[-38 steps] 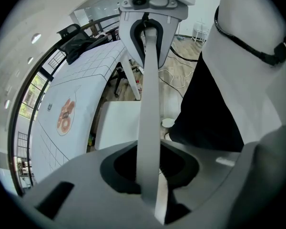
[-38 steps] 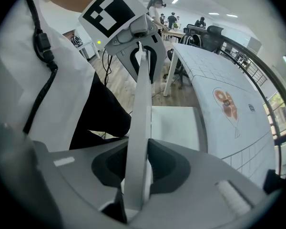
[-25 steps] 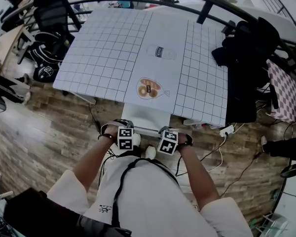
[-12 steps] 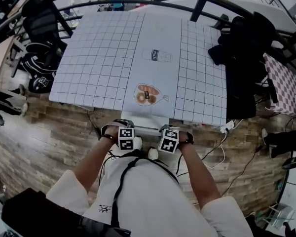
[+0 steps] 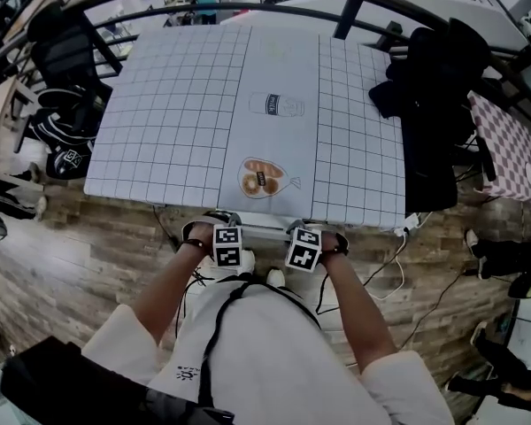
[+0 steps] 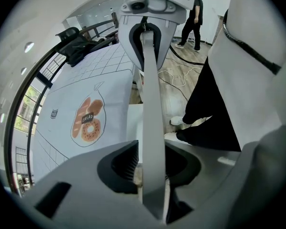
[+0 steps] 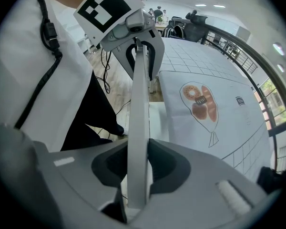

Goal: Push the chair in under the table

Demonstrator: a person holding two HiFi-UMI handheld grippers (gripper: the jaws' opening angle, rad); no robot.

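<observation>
The white chair's thin top rail (image 5: 265, 231) runs between my two grippers, just off the near edge of the grid-marked table (image 5: 186, 104). The seat is mostly hidden beneath the tabletop. My left gripper (image 5: 227, 240) points steeply down over the rail (image 6: 150, 104). Its jaws (image 6: 152, 163) are opening, with the rail between them and a thin gap at one pad. My right gripper (image 5: 304, 244) is shut on the same rail (image 7: 139, 104), its pads (image 7: 136, 168) pressing both faces. Each gripper view shows the other gripper farther along the rail.
Dark clothing (image 5: 442, 104) hangs over a chair at the table's right side, beside a checked cloth (image 5: 504, 149). A black office chair (image 5: 71, 42) and bags (image 5: 62, 140) stand at the left. Cables and a power strip (image 5: 407, 228) lie on the wood floor.
Both grippers and the chair rail have moved toward the table's near edge. Less of the white seat shows in front of the tabletop.
</observation>
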